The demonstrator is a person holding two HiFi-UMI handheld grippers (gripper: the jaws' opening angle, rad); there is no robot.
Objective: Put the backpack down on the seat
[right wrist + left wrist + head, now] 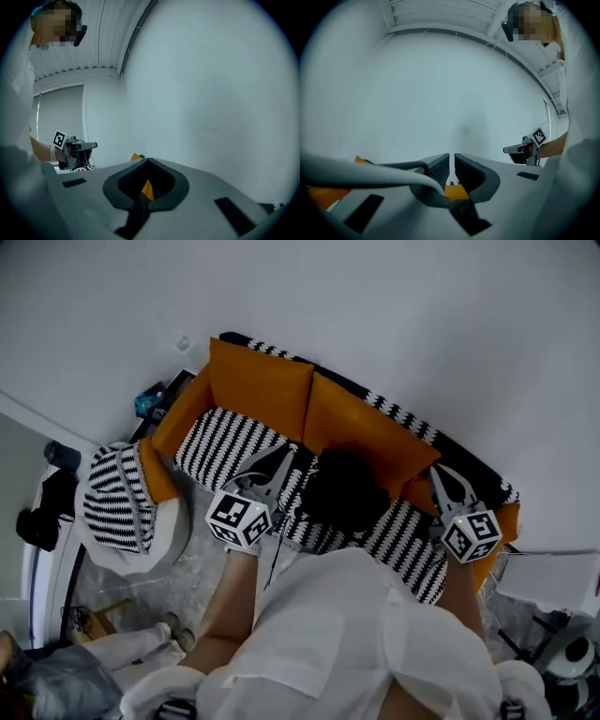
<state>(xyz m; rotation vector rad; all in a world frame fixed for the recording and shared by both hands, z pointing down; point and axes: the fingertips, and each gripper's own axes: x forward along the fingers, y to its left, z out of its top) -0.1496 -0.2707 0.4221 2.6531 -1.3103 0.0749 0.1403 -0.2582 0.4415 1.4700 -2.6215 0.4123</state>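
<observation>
The sofa seat [217,442] has a black-and-white striped cover, with orange back cushions [281,390] behind it. I cannot make out a backpack for sure in any view. My left gripper [284,454] is held up over the seat's middle, jaws shut with nothing between them. My right gripper [440,471] is over the seat's right end, also shut and empty. In the left gripper view the left gripper [452,160] faces a bare wall, and a pale grey band [361,172] crosses its left jaw. The right gripper [148,161] likewise faces a bare wall.
A round striped pouf [117,501] stands left of the sofa. Beyond it, a dark bundle [39,514] sits at the left edge; I cannot tell what it is. A white table [555,582] is at the right. A person in white [337,634] stands before the sofa.
</observation>
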